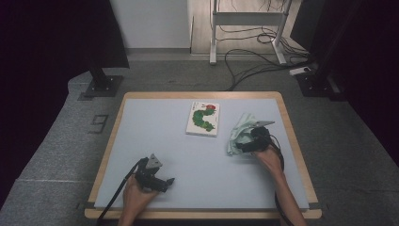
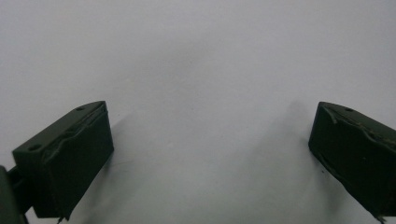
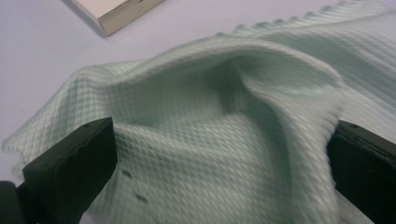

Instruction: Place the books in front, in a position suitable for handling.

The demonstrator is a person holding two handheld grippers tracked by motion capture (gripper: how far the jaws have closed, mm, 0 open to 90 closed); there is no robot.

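The cloth [image 1: 241, 133] lies crumpled right of centre in the high view, beside the book [image 1: 203, 119]; I judge it light, limp and easy to bunch. My right tongs [image 3: 224, 154] stand wide over a raised fold [image 3: 261, 60], the best place to pinch. My left tongs [image 2: 210, 154] are wide and empty over the bare surface [image 2: 196, 56].

- The cloth [image 3: 224, 140] between my right jaws is pale mint green, woven in a fine diamond waffle pattern.
- My jaws are matt black.
- The book [image 1: 203, 119], left of the cloth, has a white cover with a green caterpillar and a red head.
- The table top [image 1: 155, 136] is pale grey-blue with a light wood rim.
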